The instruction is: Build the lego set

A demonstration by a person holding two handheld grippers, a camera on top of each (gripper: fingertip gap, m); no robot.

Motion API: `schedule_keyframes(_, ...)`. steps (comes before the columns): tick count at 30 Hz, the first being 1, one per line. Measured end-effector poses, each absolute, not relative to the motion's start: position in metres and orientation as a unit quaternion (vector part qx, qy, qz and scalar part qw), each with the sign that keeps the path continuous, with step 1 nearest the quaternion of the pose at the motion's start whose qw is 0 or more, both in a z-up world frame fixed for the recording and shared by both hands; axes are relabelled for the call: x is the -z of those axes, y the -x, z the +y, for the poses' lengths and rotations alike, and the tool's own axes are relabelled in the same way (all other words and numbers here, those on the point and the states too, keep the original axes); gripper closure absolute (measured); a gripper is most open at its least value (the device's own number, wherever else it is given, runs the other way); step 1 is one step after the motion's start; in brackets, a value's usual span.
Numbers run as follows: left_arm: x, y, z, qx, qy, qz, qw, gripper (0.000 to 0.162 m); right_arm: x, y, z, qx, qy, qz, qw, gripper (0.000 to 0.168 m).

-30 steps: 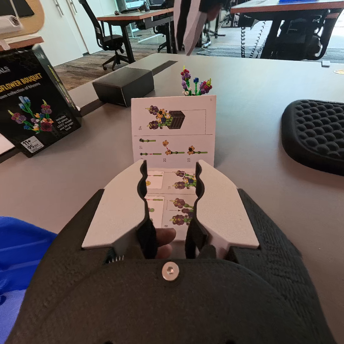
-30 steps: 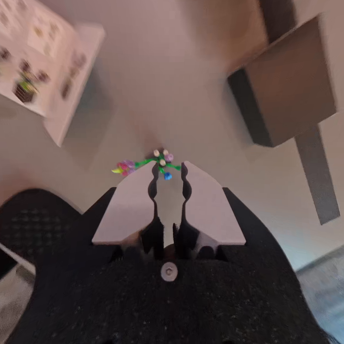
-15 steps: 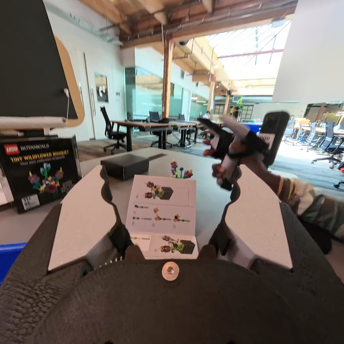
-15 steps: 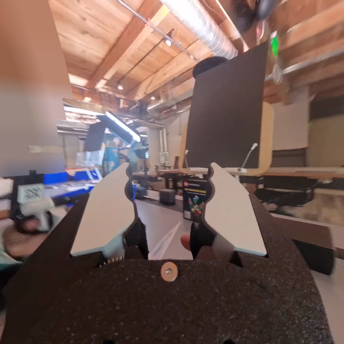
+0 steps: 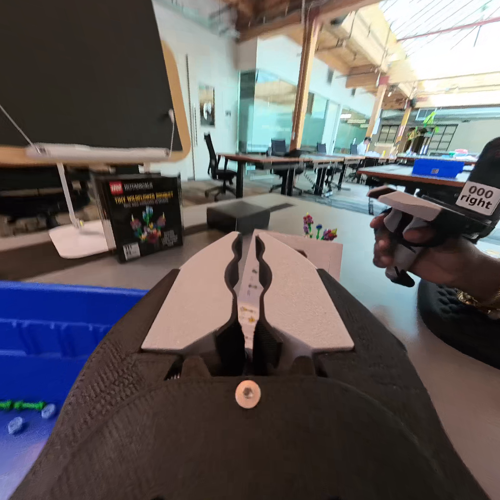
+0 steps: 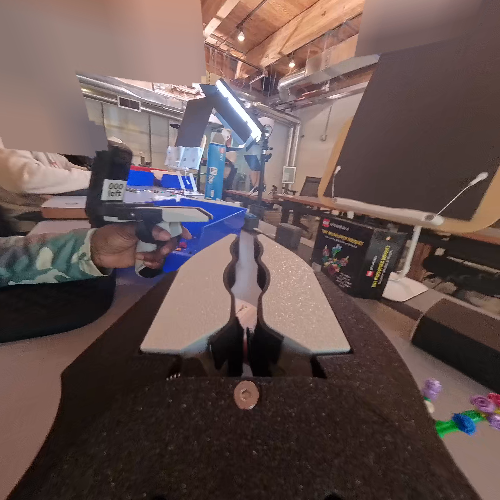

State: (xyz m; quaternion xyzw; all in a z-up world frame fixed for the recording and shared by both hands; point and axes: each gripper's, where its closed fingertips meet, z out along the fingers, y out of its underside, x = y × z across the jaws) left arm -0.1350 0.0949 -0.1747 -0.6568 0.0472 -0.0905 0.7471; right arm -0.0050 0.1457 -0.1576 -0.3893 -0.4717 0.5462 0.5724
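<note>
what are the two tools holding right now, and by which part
Nothing. The left tool and the right tool are both nearly closed with only a bare gap between the fingers. The flower model stands untouched on the table, behind the booklet.

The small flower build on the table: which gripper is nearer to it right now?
Right. The flower build lies just beside the right gripper, low at its body's right edge. From the left gripper it stands farther off, beyond the instruction booklet.
</note>
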Motion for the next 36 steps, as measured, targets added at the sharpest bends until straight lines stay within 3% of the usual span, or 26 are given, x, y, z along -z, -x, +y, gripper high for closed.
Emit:
schedule_keyframes(5,0.206,0.133,0.104,0.129,0.729,0.025,0.671,0.147,0.197,0.025,0.144,-0.494,0.458,-0.538,0.507,0.142)
schedule_keyframes(10,0.221,0.128,0.107,0.102,0.757,0.052,0.644,0.143,0.249,0.035,0.147,-0.346,0.501,-0.639,0.469,0.145)
schedule_keyframes(15,0.23,0.125,0.108,0.063,0.775,0.081,0.624,0.141,0.298,0.028,0.16,-0.256,0.589,-0.67,0.374,0.148)
schedule_keyframes(29,0.26,0.128,0.105,0.015,0.836,0.114,0.536,0.14,0.298,0.026,0.155,-0.266,0.599,-0.668,0.352,0.151)
schedule_keyframes(33,0.267,0.101,0.102,0.078,0.84,0.152,0.514,0.12,0.294,0.026,0.153,-0.275,0.595,-0.667,0.353,0.151)
schedule_keyframes(36,0.275,0.094,0.1,0.105,0.85,0.161,0.49,0.117,0.294,0.026,0.151,-0.279,0.593,-0.669,0.351,0.151)
